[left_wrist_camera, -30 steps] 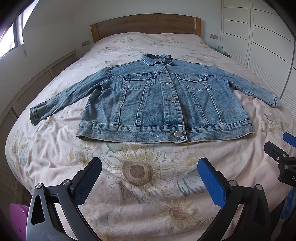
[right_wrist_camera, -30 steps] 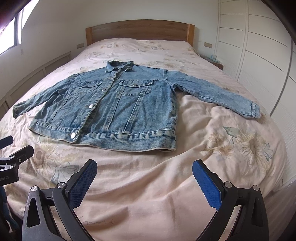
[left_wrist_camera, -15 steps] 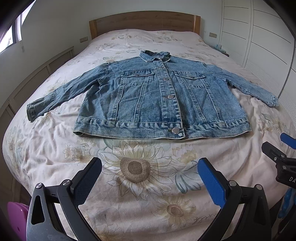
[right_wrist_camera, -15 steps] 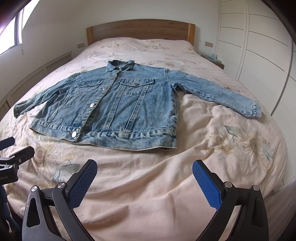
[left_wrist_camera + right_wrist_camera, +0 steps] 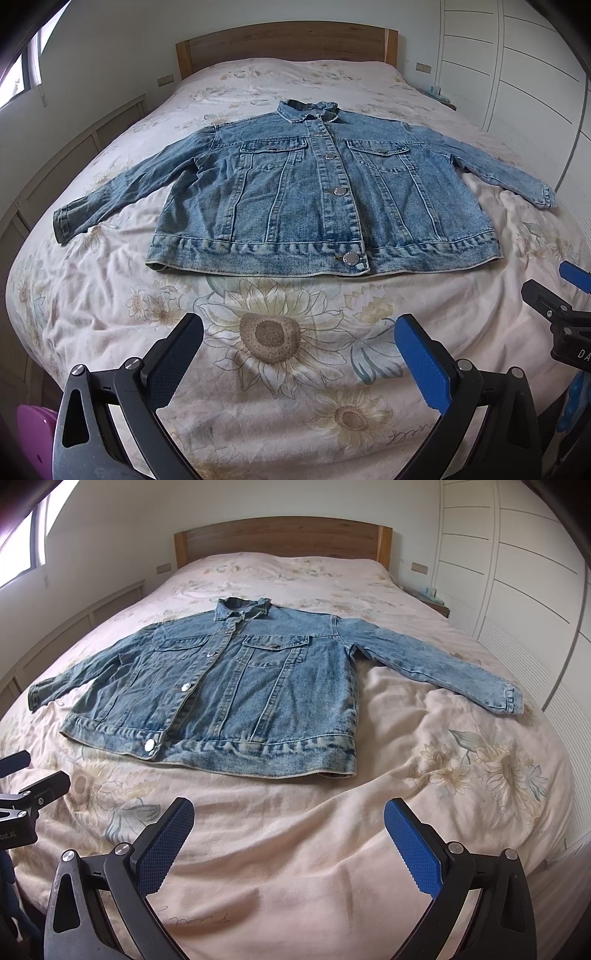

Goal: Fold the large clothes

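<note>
A blue denim jacket (image 5: 317, 199) lies flat and buttoned, front up, on the bed, both sleeves spread out to the sides; it also shows in the right wrist view (image 5: 236, 694). My left gripper (image 5: 299, 354) is open and empty, held above the sheet short of the jacket's hem. My right gripper (image 5: 288, 834) is open and empty, short of the hem's right corner. Each gripper shows at the edge of the other's view: the right gripper (image 5: 561, 306) and the left gripper (image 5: 26, 790).
The bed (image 5: 110, 295) has a cream sunflower-print cover and a wooden headboard (image 5: 288, 40). White wardrobe doors (image 5: 517, 572) line the right side. A low panelled ledge (image 5: 74, 155) and a window run along the left. A purple object (image 5: 33, 432) sits at bottom left.
Both grippers have shifted slightly: the jacket sits a little higher in the left wrist view and a little lower in the right wrist view. The jaws stay open. The jacket has not moved.
</note>
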{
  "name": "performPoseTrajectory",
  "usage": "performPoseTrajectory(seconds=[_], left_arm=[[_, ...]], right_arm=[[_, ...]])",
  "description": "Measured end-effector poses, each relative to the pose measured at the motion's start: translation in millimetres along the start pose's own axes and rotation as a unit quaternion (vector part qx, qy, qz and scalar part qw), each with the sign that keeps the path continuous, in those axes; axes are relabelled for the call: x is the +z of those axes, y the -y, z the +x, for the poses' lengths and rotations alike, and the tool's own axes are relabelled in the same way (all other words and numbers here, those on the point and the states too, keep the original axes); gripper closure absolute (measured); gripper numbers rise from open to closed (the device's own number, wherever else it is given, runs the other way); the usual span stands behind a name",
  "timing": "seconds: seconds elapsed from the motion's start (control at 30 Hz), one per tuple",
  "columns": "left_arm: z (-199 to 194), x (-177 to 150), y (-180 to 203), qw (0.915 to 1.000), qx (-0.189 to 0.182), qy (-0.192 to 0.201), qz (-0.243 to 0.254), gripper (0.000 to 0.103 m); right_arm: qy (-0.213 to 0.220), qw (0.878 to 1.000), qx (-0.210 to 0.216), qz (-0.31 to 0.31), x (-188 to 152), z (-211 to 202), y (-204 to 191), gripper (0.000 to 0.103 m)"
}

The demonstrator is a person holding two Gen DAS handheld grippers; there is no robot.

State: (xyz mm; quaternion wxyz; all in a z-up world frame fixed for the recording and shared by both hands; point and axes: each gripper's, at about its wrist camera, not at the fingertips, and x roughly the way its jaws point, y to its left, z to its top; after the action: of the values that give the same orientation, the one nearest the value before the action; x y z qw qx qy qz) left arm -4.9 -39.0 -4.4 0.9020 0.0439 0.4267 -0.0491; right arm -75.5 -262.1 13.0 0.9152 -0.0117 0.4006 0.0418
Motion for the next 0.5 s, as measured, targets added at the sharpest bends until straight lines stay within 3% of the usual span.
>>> performPoseTrajectory(seconds=[0.5], left_arm=[[2.3, 8.1, -2.8, 0.9999, 0.017, 0.000, -0.001, 0.001]], right_arm=[[-0.008, 1.000, 0.008, 0.009, 3.1, 10.7, 5.2, 0.000]])
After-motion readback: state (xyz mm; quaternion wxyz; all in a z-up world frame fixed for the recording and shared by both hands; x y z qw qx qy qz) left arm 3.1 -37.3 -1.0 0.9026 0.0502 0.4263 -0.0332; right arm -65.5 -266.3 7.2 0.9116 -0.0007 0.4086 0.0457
